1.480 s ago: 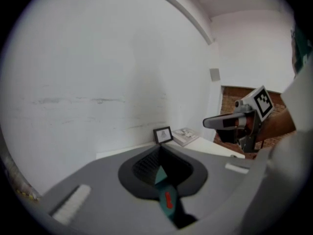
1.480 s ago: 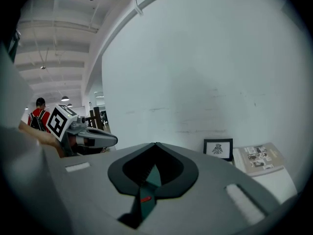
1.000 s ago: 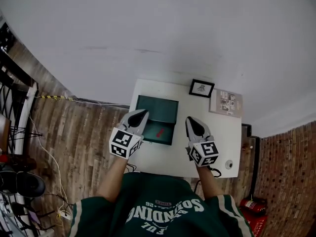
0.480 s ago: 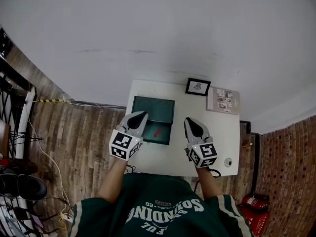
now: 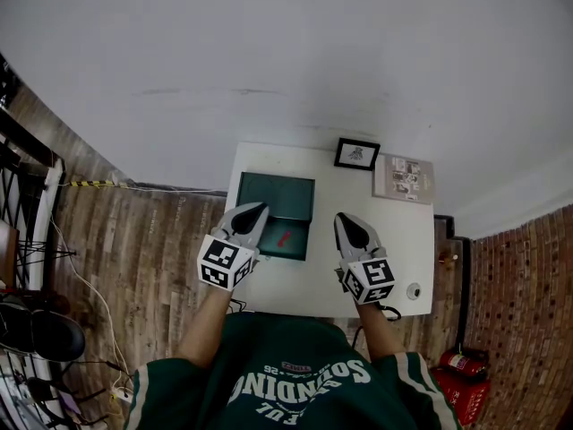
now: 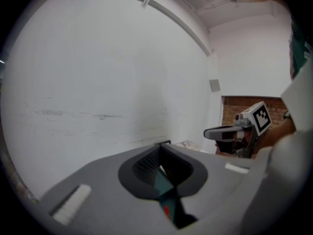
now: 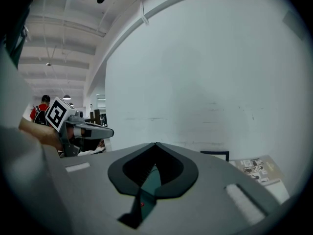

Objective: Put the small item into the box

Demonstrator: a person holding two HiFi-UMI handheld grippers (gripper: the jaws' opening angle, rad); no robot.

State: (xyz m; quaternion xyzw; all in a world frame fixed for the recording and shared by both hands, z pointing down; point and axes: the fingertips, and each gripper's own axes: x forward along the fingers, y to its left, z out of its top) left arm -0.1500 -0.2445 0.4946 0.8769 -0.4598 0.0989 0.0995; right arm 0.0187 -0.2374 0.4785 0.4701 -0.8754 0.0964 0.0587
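Observation:
A dark green box (image 5: pixel 274 193) lies open on the white table (image 5: pixel 398 236), its lid flat toward the wall. A small red item (image 5: pixel 286 237) rests in the box's near half. My left gripper (image 5: pixel 258 209) hovers over the box's near left corner, its jaws shut on nothing. My right gripper (image 5: pixel 344 219) hangs just right of the box, also shut and empty. In the left gripper view the red item (image 6: pixel 167 210) and green box (image 6: pixel 163 184) show through the gap below the shut jaws. The right gripper view shows the same red item (image 7: pixel 142 204).
A black picture frame (image 5: pixel 356 154) and a printed leaflet (image 5: pixel 404 178) lie at the table's far right. A small round white object (image 5: pixel 413 291) sits at the near right corner. A white wall stands behind the table, and wooden flooring lies on both sides.
Both grippers stay shut and almost still. The table has slid slightly left in the head view as the camera shifted.

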